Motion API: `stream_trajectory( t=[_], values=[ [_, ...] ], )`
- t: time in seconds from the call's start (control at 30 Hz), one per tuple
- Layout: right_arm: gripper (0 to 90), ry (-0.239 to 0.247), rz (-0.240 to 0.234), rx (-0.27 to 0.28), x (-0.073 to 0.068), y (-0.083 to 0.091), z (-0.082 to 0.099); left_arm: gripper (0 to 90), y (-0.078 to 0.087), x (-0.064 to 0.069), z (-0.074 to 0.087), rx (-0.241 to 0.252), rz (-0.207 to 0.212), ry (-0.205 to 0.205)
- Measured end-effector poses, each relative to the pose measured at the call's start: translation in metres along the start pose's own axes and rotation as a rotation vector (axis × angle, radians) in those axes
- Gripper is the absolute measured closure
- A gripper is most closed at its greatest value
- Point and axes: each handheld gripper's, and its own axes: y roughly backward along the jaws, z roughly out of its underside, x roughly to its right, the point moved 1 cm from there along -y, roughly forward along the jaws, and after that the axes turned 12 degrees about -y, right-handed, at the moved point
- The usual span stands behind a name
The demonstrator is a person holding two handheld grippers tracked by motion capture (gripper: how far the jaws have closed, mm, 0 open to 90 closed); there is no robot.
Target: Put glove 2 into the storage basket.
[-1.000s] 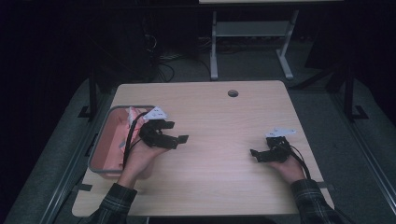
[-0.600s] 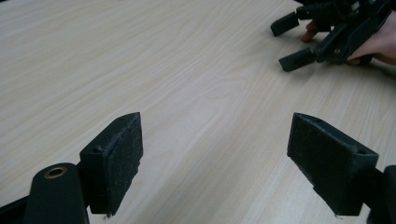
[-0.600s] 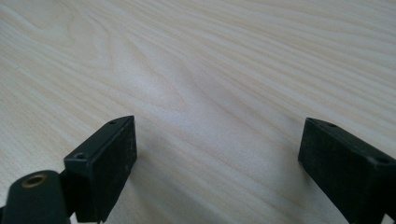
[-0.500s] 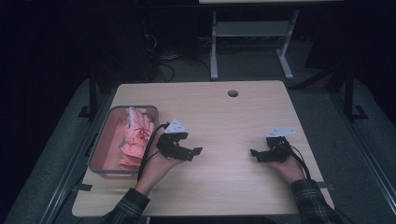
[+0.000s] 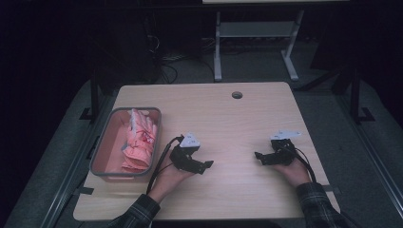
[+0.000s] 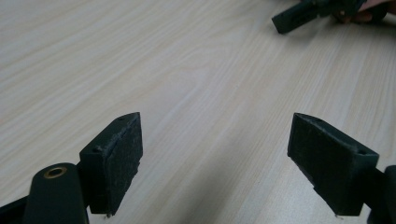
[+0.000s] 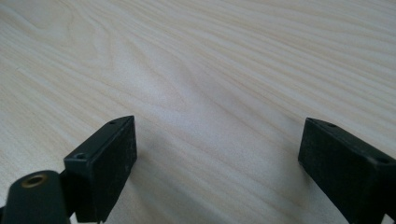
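My left gripper (image 5: 203, 166) rests low over the wooden table (image 5: 228, 118), just right of a grey bin (image 5: 99, 148) that holds pink cloths (image 5: 139, 142). Its jaws stand wide apart with bare wood between them (image 6: 215, 154). My right gripper (image 5: 260, 156) lies near the table's right side, pointing left, also open and empty (image 7: 217, 163). In the left gripper view the right gripper's black tip (image 6: 299, 16) shows at the top right.
A round cable hole (image 5: 236, 95) sits near the table's far edge. A white stand (image 5: 252, 33) is on the dark floor behind the table. Black cables (image 5: 159, 161) trail from the left gripper toward the front edge.
My left gripper has moved right, from over the bin's edge to the open table beside it. The pink cloths now lie uncovered in the bin. The right gripper has stayed put.
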Motion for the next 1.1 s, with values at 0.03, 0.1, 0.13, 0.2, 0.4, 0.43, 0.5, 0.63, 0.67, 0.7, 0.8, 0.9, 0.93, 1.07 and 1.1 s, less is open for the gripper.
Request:
stream_trajectory(
  t=[0.03,0.1,0.13,0.2,0.4,0.43,0.5,0.63,0.67,0.7,0.8,0.9,0.93,1.07,1.1],
  values=[
    [11.0,0.000,0.000,0.000,0.000,0.000,0.000,17.5,-0.002,0.000,0.001,-0.013,0.006,-0.012],
    [11.0,0.000,0.000,0.000,0.000,0.000,0.000,16.2,-0.008,0.003,0.002,-0.032,0.008,-0.031],
    [11.0,0.000,0.000,0.000,0.000,0.000,0.000,16.2,-0.010,0.004,0.004,-0.034,0.008,-0.036],
    [11.0,0.000,0.000,0.000,0.000,0.000,0.000,16.0,-0.016,0.007,0.007,-0.055,0.021,-0.043],
    [11.0,0.000,0.000,0.000,0.000,0.000,0.000,13.5,-0.026,0.014,0.013,-0.083,0.036,-0.063],
    [11.0,0.000,0.000,0.000,0.000,0.000,0.000,13.4,-0.028,0.015,0.013,-0.096,0.033,-0.077],
    [11.0,0.000,0.000,0.000,0.000,0.000,0.000,13.0,-0.029,0.016,0.014,-0.103,0.032,-0.082],
    [11.0,0.000,0.000,0.000,0.000,0.000,0.000,12.7,-0.030,0.017,0.016,-0.091,0.022,-0.092],
    [11.0,0.000,0.000,0.000,0.000,0.000,0.000,12.7,-0.031,0.017,0.017,-0.082,0.015,-0.095],
    [11.0,0.000,0.000,0.000,0.000,0.000,0.000,12.8,-0.031,0.017,0.017,-0.082,0.015,-0.095],
    [11.0,0.000,0.000,0.000,0.000,0.000,0.000,12.8,-0.031,0.018,0.018,-0.067,0.009,-0.099],
    [11.0,0.000,0.000,0.000,0.000,0.000,0.000,12.8,-0.031,0.018,0.019,-0.064,0.010,-0.104],
    [11.0,0.000,0.000,0.000,0.000,0.000,0.000,12.8,-0.031,0.018,0.019,-0.064,0.010,-0.104],
    [10.8,0.000,0.000,0.000,0.000,0.000,0.000,12.8,-0.030,0.018,0.019,-0.063,0.011,-0.104],
    [10.8,0.000,0.000,0.000,0.000,0.000,0.000,12.8,-0.030,0.018,0.019,-0.063,0.011,-0.104]
  ],
)
